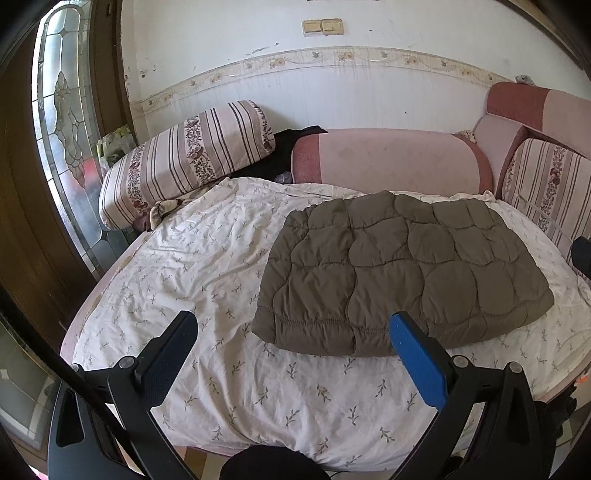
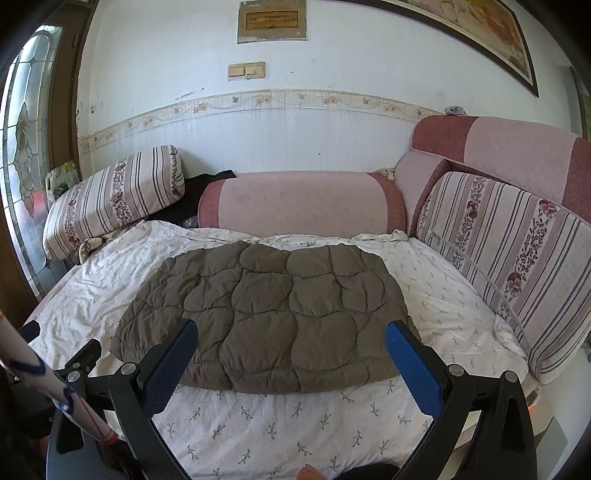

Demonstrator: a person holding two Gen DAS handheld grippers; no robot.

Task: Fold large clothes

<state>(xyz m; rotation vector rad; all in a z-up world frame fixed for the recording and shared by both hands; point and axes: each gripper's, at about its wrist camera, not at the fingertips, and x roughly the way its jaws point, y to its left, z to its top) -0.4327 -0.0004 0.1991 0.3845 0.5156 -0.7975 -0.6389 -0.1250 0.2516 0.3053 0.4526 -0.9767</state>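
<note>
Jacket: a brown quilted jacket (image 1: pixel 402 273) (image 2: pixel 266 314), folded into a flat rectangular bundle, lies on the bed toward its right side.
Bed: a white sheet (image 1: pixel 192 280) (image 2: pixel 443 306) with a small leaf print, wrinkled, covers the mattress.
Left gripper: left gripper (image 1: pixel 293 325), jaws spread wide, holds nothing, hovers above the sheet, near the jacket's front left corner.
Right gripper: right gripper (image 2: pixel 291 334), jaws spread wide, holds nothing, hovers over the jacket's near edge.
Back of bed: a pink bolster (image 1: pixel 391 157) (image 2: pixel 299 201) along the wall, a striped floral pillow (image 1: pixel 188 158) (image 2: pixel 114 199) at the left.
Wall: white, with a beige double light switch (image 1: pixel 323 26) (image 2: pixel 246 70).
</note>
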